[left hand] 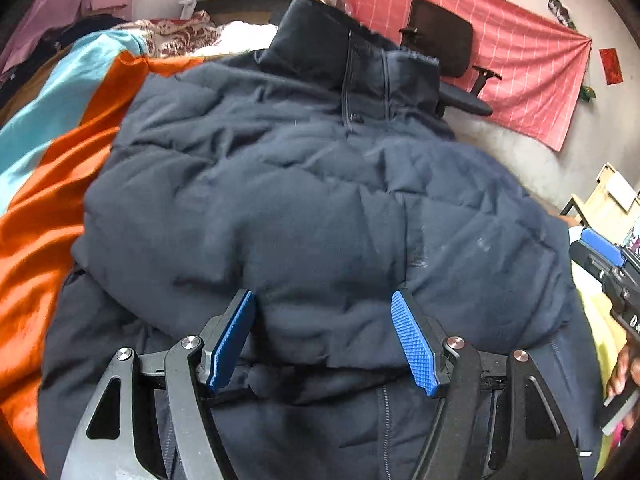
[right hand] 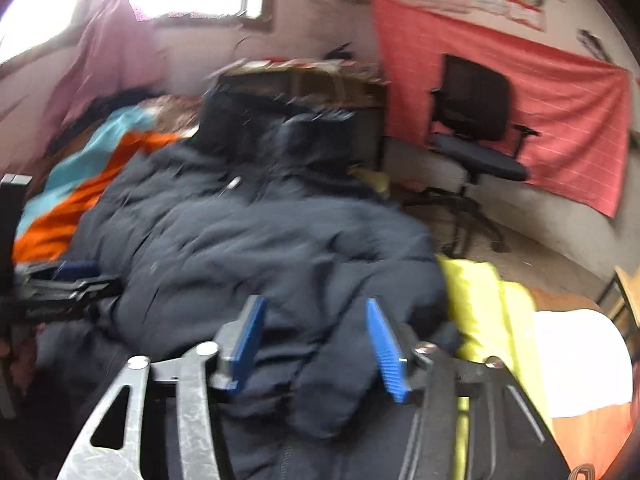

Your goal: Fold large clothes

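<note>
Orange sheet (left hand: 36,264) beside jacket (left hand: 304,208)

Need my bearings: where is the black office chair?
Black office chair stands on the floor right of the navy puffer jacket, against the pink wall cloth.

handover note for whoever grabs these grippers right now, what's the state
Left gripper: open, holding nothing, fingers either side of a puffy fold of the navy jacket.
Right gripper: open, empty, at the jacket's near right edge.
Jacket lies on the orange and blue cover, collar at the far end, an upper layer already folded over the lower part; the yellow garment is beside it on the right.
Left: probably regrasp and finish folding into a compact bundle.
</note>
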